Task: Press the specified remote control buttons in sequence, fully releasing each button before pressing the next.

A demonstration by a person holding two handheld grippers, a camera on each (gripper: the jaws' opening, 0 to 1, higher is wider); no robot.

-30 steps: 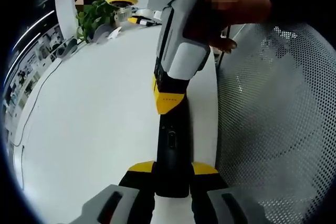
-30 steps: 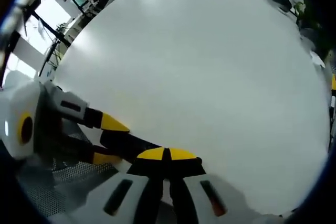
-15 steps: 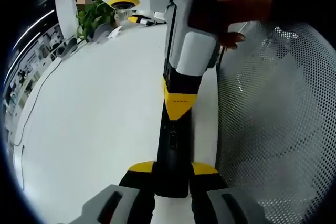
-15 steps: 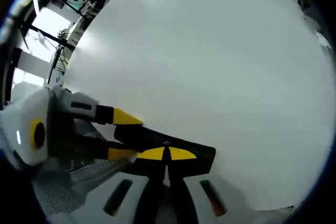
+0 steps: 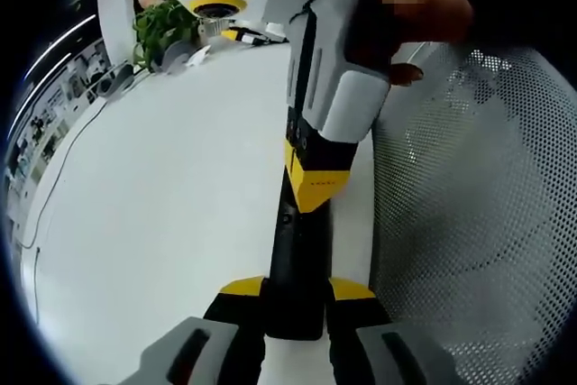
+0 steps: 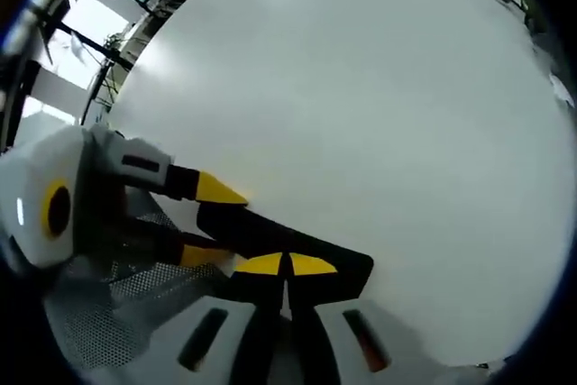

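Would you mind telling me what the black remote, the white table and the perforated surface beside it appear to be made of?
The remote looks like matte black plastic: dark, dull, no glare. The table seems a smooth white laminate or painted board, with a soft even sheen. The perforated surface looks like pale mesh, metal or plastic, with regular small holes; which one I cannot tell.

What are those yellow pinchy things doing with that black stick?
A person is working two grippers over a white table. The left gripper is shut on a black remote control, holding it by one end. The right gripper, its fingers closed together, has its yellow tips down on the remote's top, apparently pressing a button.
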